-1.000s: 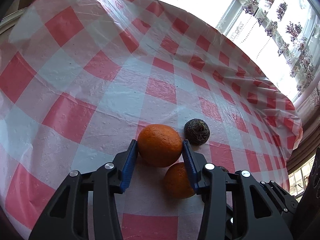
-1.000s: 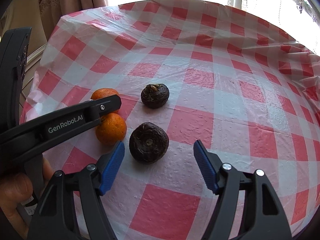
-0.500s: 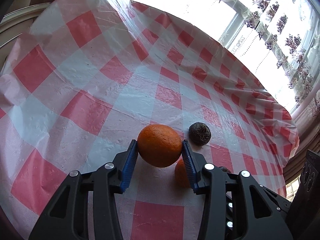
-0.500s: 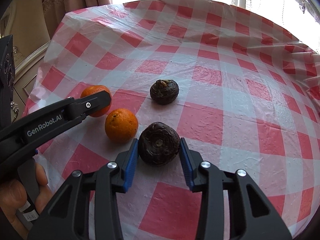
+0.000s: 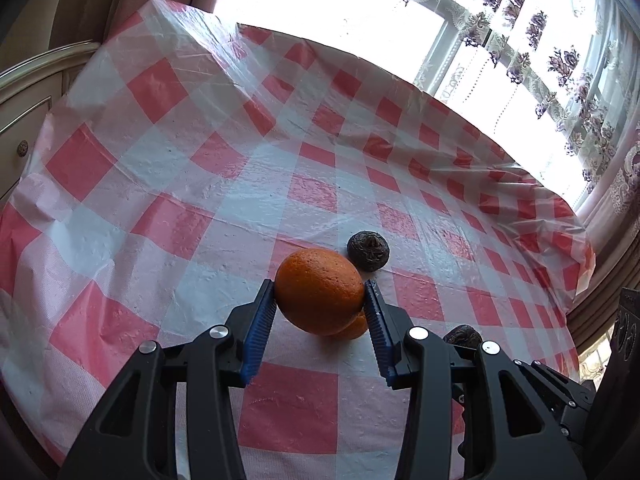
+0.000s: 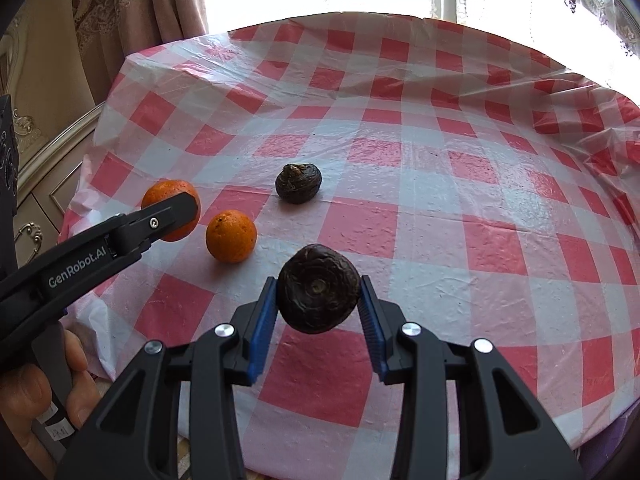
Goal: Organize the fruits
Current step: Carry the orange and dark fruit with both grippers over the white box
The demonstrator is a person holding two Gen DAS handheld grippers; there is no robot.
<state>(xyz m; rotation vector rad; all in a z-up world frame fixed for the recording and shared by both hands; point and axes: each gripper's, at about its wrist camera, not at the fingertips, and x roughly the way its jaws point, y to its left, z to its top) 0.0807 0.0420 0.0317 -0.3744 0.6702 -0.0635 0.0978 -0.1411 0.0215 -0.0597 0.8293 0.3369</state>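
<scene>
Left gripper [image 5: 320, 300] clamps an orange [image 5: 318, 291], right gripper [image 6: 318, 292] a dark fruit [image 6: 318, 288]; second orange [image 6: 231, 236] and second dark fruit [image 6: 298, 183] lie apart on the checked tablecloth [image 6: 460, 208].

Strong daylight is admitted through the window [image 5: 360, 4] — blown out to white; glare is thrown across the tablecloth [image 6: 552, 208], edges bent by fisheye.

Both the left gripper [image 5: 320, 304] and right gripper [image 6: 318, 300] angle downward, fingers [image 6: 262, 320] clamped tight on something.
</scene>
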